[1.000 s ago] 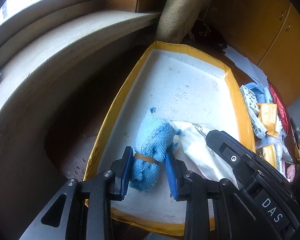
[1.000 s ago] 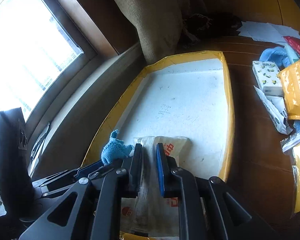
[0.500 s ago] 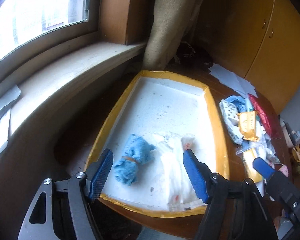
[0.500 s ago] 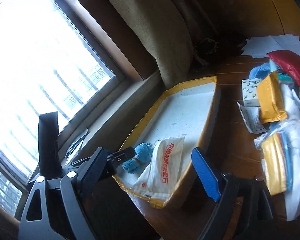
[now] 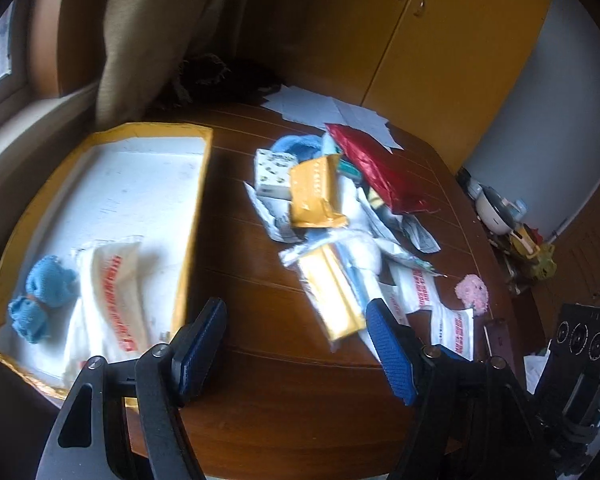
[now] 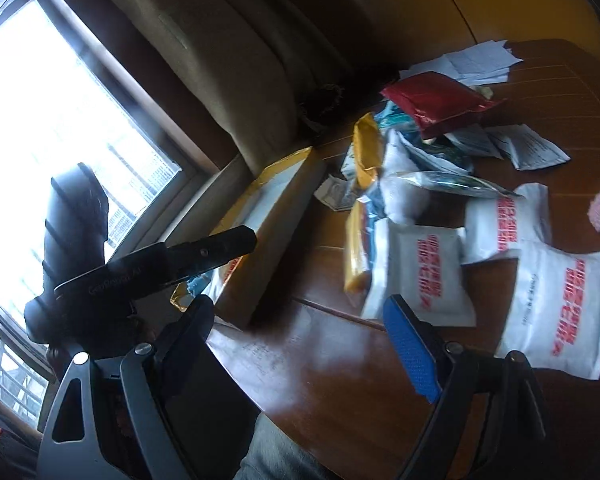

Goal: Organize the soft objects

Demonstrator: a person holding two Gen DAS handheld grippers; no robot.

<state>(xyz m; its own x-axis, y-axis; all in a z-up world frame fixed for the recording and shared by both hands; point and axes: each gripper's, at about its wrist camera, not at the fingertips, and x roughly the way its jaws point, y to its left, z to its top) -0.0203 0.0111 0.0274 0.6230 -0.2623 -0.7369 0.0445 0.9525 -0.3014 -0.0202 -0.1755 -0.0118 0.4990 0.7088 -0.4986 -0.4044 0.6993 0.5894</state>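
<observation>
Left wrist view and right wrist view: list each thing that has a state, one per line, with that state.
left gripper: open, nothing between the jaws
right gripper: open, nothing between the jaws
tray: holds two items, mostly bare
blue cloth: rolled, banded, lying in the tray
white packet: lying flat in the tray beside the cloth
pile of packets: loose on the table
cabinet doors: shut

Left hand-held gripper [image 5: 296, 344]: black angular frame, silver screws, blue ribbed pads [image 5: 388, 354]. Right hand-held gripper [image 6: 300, 344] matches it, grey lettering on the black body at nine o'clock.
</observation>
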